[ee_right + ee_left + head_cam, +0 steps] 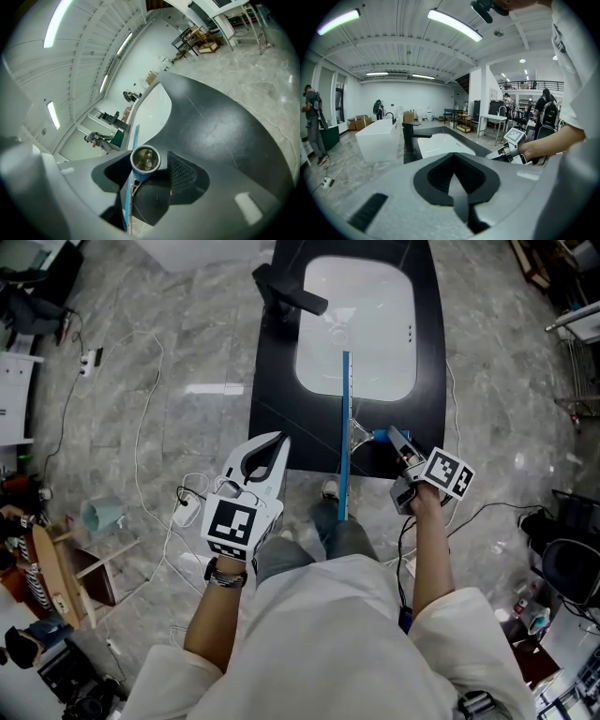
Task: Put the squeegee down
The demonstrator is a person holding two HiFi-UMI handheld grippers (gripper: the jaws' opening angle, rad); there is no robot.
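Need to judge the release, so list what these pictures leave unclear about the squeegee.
Head view: whether the squeegee touches the counter; the top-down angle hides any gap.
Right gripper view: its blade's near end, hidden behind the right gripper body.

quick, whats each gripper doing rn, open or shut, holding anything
left gripper: shut, nothing in it.
right gripper: open; the squeegee handle sits between its jaws, with a gap at one pad, so it is not clamped.
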